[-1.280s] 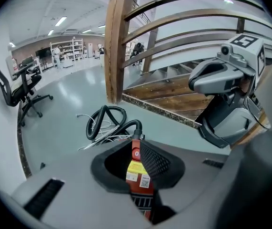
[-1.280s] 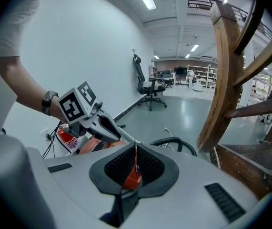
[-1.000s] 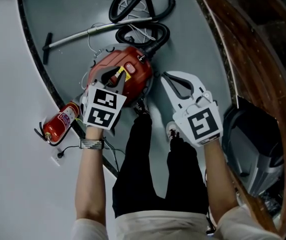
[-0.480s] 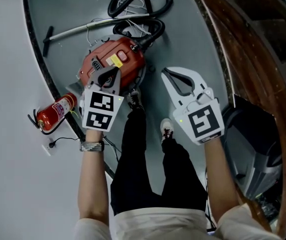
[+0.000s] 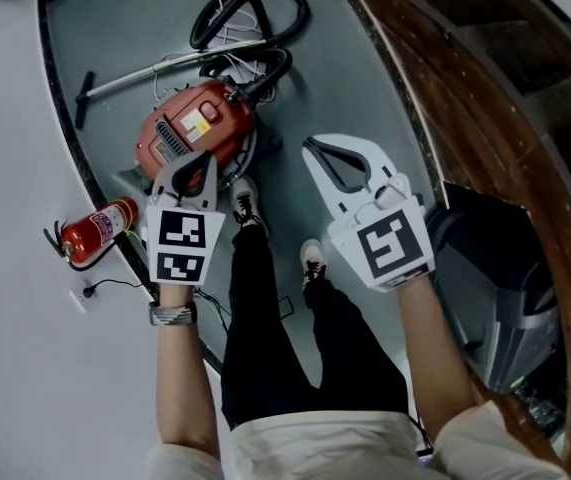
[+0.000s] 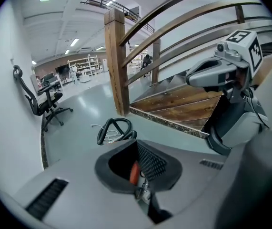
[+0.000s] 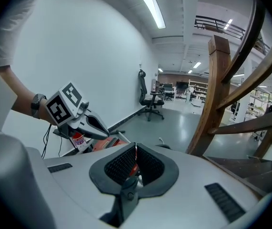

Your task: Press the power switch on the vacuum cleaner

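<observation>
The red vacuum cleaner (image 5: 187, 133) lies on the grey floor, its yellow switch patch (image 5: 203, 121) on top. Its black hose (image 5: 250, 13) coils behind it and the metal wand (image 5: 155, 68) reaches left. My left gripper (image 5: 203, 160) hangs above the cleaner's near edge, shut and empty, apart from it. In the left gripper view the left gripper (image 6: 136, 143) shows a red sliver of the cleaner (image 6: 134, 172) through its jaws. My right gripper (image 5: 312, 146) is held to the right over bare floor, shut with nothing in it. The right gripper (image 7: 136, 147) looks toward the left gripper (image 7: 78, 120).
A red fire extinguisher (image 5: 90, 233) lies by the white wall at the left. A wooden stair rail (image 5: 445, 98) curves along the right, with a grey machine (image 5: 510, 298) beside it. The person's legs and shoes (image 5: 243, 206) stand between the grippers. An office chair (image 6: 45, 104) is farther off.
Both grippers have lifted up and back from the vacuum cleaner. The left jaws, open over the cleaner's top a second ago, have shut. The right jaws are unchanged.
</observation>
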The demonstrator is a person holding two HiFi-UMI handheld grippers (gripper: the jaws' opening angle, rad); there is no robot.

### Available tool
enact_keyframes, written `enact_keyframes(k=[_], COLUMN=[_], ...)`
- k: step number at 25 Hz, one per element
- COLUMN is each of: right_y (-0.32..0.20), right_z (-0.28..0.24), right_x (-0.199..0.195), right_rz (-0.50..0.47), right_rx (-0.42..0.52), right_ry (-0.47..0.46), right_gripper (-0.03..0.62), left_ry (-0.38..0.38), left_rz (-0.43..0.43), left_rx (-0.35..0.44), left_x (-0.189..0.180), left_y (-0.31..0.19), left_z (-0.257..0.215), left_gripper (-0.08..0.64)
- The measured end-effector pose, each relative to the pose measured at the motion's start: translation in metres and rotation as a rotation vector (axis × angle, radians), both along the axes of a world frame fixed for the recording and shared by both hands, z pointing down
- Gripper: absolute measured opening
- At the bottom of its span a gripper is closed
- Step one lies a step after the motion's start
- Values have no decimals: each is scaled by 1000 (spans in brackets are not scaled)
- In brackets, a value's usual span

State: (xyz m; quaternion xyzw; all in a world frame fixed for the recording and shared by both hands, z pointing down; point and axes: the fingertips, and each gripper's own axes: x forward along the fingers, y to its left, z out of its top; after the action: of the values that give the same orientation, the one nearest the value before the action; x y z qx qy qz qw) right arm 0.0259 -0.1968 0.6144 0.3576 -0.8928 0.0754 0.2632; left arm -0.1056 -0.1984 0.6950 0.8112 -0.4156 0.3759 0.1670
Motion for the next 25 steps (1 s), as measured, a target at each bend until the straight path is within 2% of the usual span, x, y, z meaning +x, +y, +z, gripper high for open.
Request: enact_keyframes(k=[6, 13, 25], right_y=[30, 57, 97], right_z=[-17, -54, -179], right_x=[12, 17, 8], right_rz=[-34, -60, -84], right_rx=[34, 61, 111], right_ry=[11, -23, -74], right_gripper=[31, 31, 31], left_ry=[11, 26, 52], left_rz=[-31, -83, -172], left_rx=[72, 125, 204], left_x=[13, 20, 7], left_y=[23, 60, 120], left_z=[-31, -69, -192], left_gripper=[2, 2, 2])
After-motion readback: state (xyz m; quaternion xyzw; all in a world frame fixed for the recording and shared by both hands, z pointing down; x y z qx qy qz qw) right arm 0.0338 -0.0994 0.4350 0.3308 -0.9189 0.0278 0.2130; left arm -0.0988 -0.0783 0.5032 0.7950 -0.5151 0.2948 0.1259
